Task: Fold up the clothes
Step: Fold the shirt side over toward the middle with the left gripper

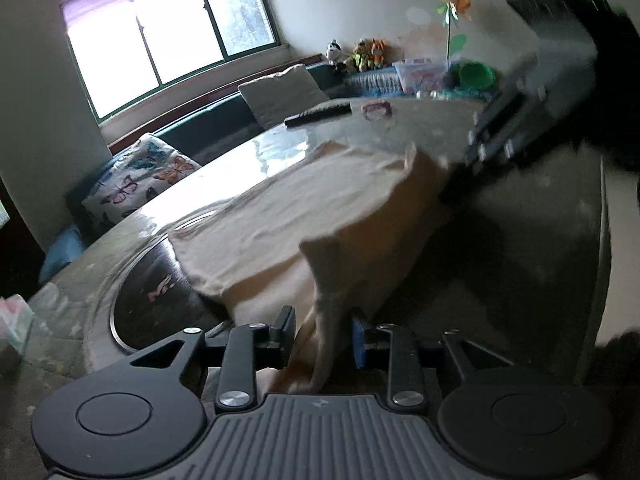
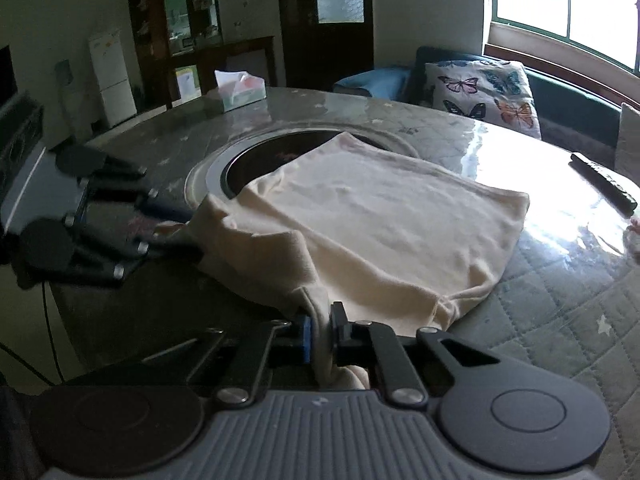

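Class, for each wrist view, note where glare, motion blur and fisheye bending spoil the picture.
Left wrist view: the window is blown out, glare streaks the table, the right gripper is smeared by motion, and the edges curve. Right wrist view: glare whitens the table beside the cream garment, the left gripper is blurred, and the near side lies in shadow.

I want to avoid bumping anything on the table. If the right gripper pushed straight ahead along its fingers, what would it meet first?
Probably only the cream garment that the right gripper already pinches, spread directly ahead; the black remote lies well off to the side.
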`<state>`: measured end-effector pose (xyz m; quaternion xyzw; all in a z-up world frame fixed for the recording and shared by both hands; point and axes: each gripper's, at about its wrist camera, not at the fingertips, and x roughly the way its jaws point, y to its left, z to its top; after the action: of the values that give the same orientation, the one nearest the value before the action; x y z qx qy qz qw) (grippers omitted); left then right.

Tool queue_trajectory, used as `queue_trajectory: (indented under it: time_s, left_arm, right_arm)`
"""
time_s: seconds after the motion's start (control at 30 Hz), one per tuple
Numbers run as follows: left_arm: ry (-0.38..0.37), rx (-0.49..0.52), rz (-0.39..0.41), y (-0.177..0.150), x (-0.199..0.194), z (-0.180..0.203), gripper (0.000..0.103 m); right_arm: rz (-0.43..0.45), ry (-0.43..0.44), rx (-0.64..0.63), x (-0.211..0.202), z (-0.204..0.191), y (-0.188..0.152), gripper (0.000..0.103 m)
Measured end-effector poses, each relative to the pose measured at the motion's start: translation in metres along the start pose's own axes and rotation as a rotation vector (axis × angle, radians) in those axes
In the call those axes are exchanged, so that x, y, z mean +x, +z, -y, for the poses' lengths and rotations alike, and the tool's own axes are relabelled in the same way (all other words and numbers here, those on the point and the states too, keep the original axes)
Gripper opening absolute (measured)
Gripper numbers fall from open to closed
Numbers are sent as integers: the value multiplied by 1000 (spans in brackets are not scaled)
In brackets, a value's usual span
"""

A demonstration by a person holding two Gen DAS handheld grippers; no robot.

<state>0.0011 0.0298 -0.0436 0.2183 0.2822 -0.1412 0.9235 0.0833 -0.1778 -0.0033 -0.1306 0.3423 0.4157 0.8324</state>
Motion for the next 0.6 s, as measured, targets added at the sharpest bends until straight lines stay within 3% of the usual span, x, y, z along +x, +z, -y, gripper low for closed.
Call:
queue_trajectory:
  time_s: [0.1, 0.13, 0.23, 0.4, 0.6]
  left_arm:
    - [27, 44, -12, -8, 1, 2, 31]
    - [30, 50, -14, -10, 1, 2, 22]
    - [26, 40, 10, -8, -7, 0, 12]
    - [6, 2, 51, 0, -32, -4, 11]
    - [-65, -52, 63, 10, -92, 3, 11]
  right_arm:
    - [11, -10, 1, -2, -1, 3, 8]
    - [15, -15, 1, -2, -3, 3, 8]
    - [33, -32, 2, -5, -7, 2, 7]
    - [88, -51, 2, -24, -14, 0, 6]
    - [134, -30, -30, -74, -35, -11, 6]
